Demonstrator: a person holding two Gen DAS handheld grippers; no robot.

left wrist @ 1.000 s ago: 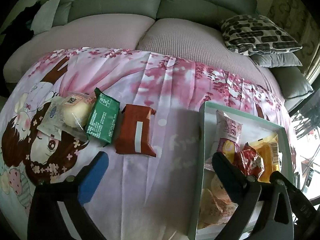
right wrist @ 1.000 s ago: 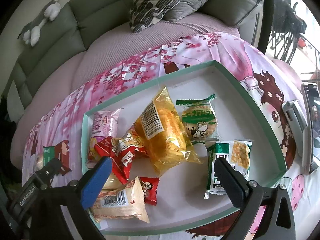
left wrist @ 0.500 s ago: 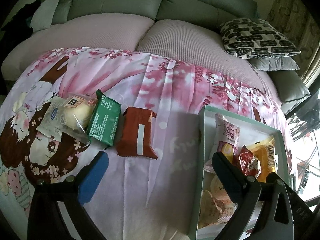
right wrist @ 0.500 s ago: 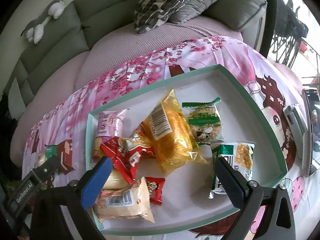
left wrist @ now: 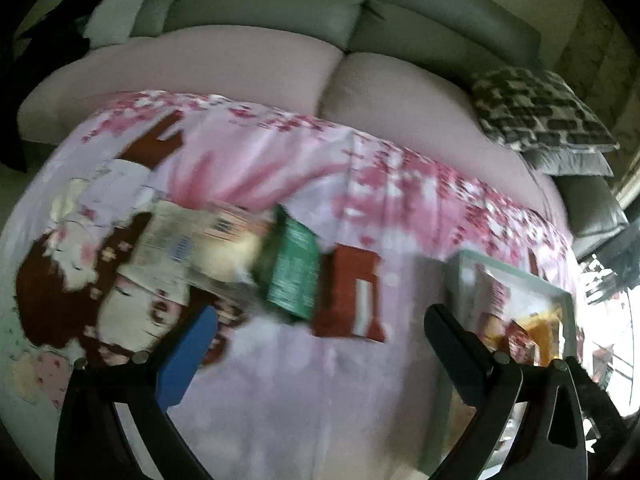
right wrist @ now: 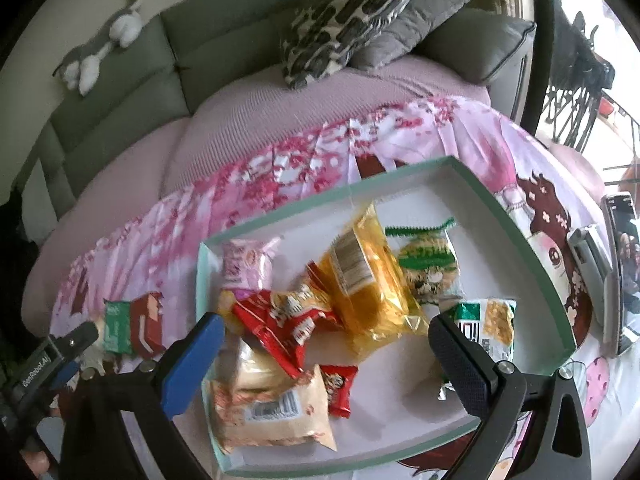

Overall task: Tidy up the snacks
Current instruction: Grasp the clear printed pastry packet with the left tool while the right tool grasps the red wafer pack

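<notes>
A green-rimmed white tray [right wrist: 520,240] holds several snack packets: a yellow bag [right wrist: 360,276], a red packet [right wrist: 288,320], a pale bag [right wrist: 268,412], a pink packet [right wrist: 244,264] and green ones [right wrist: 428,264]. My right gripper [right wrist: 324,344] is open and empty above the tray. On the pink cloth left of the tray lie a brown-red packet [left wrist: 352,296], a green packet [left wrist: 292,272] and a clear bun packet [left wrist: 192,248]. My left gripper [left wrist: 316,336] is open and empty, just short of the brown-red packet. The left wrist view is blurred.
A grey sofa [left wrist: 280,4] with pink seat covers lies behind the cloth. Patterned and grey cushions [right wrist: 352,12] lie at the right end. A phone [right wrist: 624,264] and a small device [right wrist: 588,256] lie right of the tray. A plush toy [right wrist: 100,48] rests on the sofa back.
My left gripper has swung left toward the loose packets, so the tray slid to the view's right edge. My right gripper has pulled back slightly over the tray. Both stay open.
</notes>
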